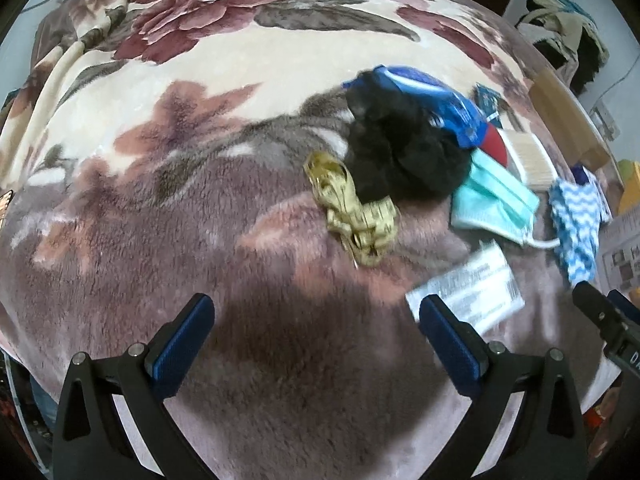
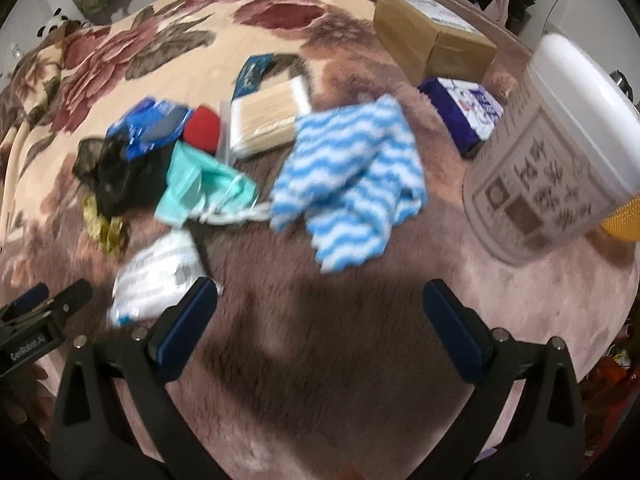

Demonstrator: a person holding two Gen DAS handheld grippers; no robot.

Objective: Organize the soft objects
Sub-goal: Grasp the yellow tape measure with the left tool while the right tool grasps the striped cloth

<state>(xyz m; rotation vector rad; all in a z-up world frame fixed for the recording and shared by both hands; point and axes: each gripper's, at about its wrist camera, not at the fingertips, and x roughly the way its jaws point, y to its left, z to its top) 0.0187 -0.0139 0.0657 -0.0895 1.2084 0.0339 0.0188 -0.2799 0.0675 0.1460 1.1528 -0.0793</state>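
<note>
Soft items lie on a floral blanket (image 1: 200, 160). A black fuzzy cloth (image 1: 400, 152) lies beside a gold ribbon (image 1: 356, 216), a teal face mask (image 1: 492, 200), a blue-and-white wavy cloth (image 1: 576, 224) and a white wipes packet (image 1: 472, 288). My left gripper (image 1: 316, 320) is open and empty, hovering short of the ribbon. In the right wrist view the wavy cloth (image 2: 352, 184) lies just ahead of my open, empty right gripper (image 2: 320, 304). The mask (image 2: 200, 184), black cloth (image 2: 120, 176) and packet (image 2: 160, 276) lie to its left.
A white lidded tub (image 2: 552, 168) stands at the right. A cardboard box (image 2: 432, 36), a purple packet (image 2: 464, 112), a box of cotton swabs (image 2: 268, 116), a blue bag (image 2: 152, 124) and a red object (image 2: 202, 128) lie further back. Clothes hang at the room's edge.
</note>
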